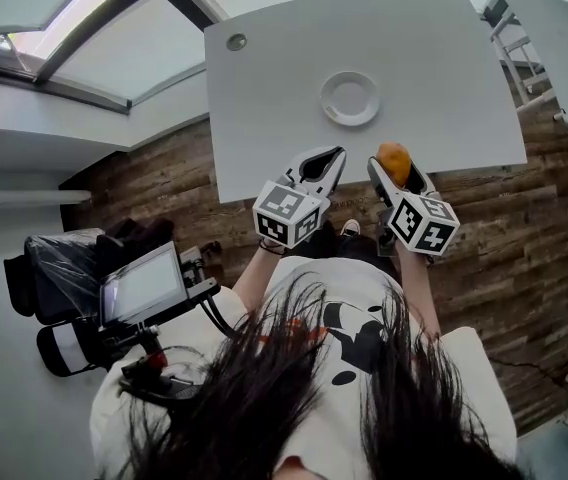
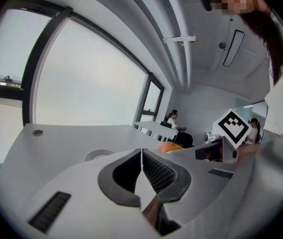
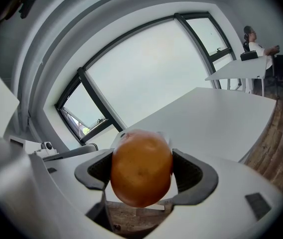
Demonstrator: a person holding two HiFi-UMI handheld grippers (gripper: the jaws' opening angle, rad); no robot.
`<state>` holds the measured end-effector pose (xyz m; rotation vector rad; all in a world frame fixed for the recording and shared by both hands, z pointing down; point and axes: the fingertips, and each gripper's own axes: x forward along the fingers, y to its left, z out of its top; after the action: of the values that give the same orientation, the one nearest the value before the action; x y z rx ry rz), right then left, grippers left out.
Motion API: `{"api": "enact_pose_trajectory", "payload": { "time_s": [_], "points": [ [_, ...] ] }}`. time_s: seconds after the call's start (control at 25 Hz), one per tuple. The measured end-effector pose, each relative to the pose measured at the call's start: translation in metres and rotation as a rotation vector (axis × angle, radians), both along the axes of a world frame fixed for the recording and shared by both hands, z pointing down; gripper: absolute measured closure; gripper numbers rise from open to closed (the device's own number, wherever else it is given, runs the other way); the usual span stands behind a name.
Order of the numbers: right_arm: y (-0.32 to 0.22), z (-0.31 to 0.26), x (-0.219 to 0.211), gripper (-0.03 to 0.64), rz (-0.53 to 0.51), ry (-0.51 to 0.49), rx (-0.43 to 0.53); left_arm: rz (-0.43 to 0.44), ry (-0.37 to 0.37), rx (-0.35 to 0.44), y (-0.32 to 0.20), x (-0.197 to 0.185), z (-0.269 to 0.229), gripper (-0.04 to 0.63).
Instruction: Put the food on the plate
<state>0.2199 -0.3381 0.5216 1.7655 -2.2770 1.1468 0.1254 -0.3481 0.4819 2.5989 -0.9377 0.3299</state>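
An orange round food item (image 1: 393,161) sits clamped between the jaws of my right gripper (image 1: 396,168), over the near edge of the white table (image 1: 294,78); in the right gripper view the orange food (image 3: 141,167) fills the gap between the pads. A small white plate (image 1: 350,99) lies on the table just beyond both grippers, seen as a low disc, the plate (image 2: 99,155), in the left gripper view. My left gripper (image 1: 330,160) hovers at the table's near edge left of the food, jaws closed together with nothing held, left gripper (image 2: 141,156).
A round grommet (image 1: 236,41) sits at the table's far left corner. Another white table (image 1: 554,38) stands at the right. Wooden floor lies below the near edge, and a black trolley with a screen (image 1: 144,283) stands at my left. People sit at a distant table (image 2: 174,121).
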Motion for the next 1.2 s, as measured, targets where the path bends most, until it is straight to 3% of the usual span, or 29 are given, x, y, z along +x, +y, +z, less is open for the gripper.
{"api": "enact_pose_trajectory", "payload": {
  "time_s": [0.44,0.84,1.2],
  "points": [
    [-0.011,-0.002,-0.005,0.252,-0.027,0.015,0.016,-0.009,-0.001,0.018,-0.009,-0.005,0.001,0.584],
    [-0.081,-0.009,-0.029,0.252,-0.041,0.035,0.003,-0.006,0.021,0.013,-0.083,-0.024,-0.007,0.584],
    [-0.150,0.025,-0.047,0.252,-0.106,0.126,-0.073,-0.031,0.036,-0.040,-0.137,-0.042,0.006,0.584]
  ]
}}
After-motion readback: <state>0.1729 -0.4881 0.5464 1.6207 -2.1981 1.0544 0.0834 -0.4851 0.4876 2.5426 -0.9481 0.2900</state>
